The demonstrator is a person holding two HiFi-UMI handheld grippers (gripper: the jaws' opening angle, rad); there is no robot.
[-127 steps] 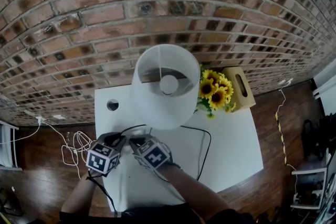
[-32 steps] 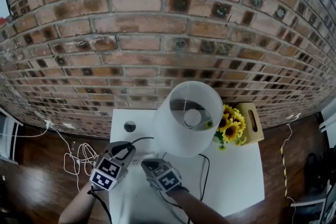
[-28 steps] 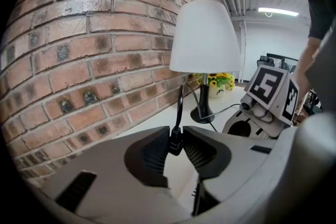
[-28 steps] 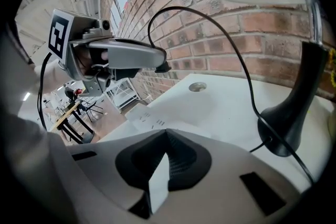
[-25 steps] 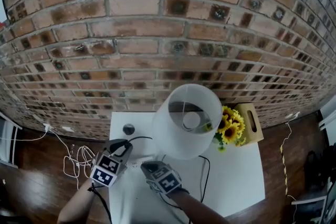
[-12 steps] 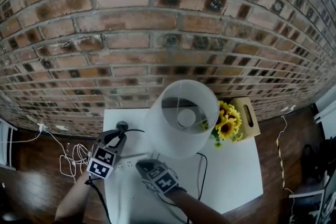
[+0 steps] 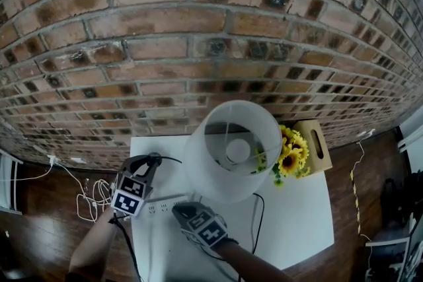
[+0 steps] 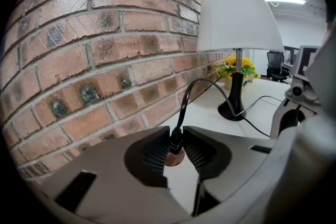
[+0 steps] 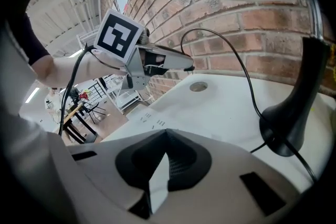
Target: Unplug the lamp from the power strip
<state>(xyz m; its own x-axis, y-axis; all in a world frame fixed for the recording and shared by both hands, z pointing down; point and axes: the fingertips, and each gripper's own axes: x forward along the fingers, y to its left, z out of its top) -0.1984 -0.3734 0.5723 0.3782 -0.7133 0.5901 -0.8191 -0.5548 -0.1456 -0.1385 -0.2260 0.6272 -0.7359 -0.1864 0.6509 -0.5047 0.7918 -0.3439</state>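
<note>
1. The left tongs (image 8: pixel 176 136) are clamped on a small black plug (image 8: pixel 175 143); the ribbed pads press it from both sides.
2. A thin black cord (image 8: pixel 191 89) rises from the plug, arcs over and runs to the black round base (image 8: pixel 231 110) of the table lamp with a white drum shade (image 7: pixel 206 172).
3. In the head view the left tongs (image 7: pixel 151 163) hang over the back left part of the white desk (image 7: pixel 297 214), close to the red brick wall (image 7: pixel 198 43).
4. The plug is out of the long white power strip (image 7: pixel 162 203) and held in the air apart from it. In the right gripper view the strip's empty socket slots (image 9: pixel 149 119) face up.
5. The strip lies flat on the desk, between the two tongs in the head view.
6. The right tongs (image 9: pixel 164 134) are closed tip to tip with nothing gripped. In the head view they (image 7: pixel 180 209) sit at the strip's end nearer the lamp; whether they touch it I cannot tell.
7. A round cable hole (image 9: pixel 198 86) in the desk lies below the left tongs.
8. A bunch of yellow sunflowers (image 7: pixel 291 158) and a wooden tissue box (image 7: pixel 316 145) stand to the right of the lamp, near the wall.
</note>
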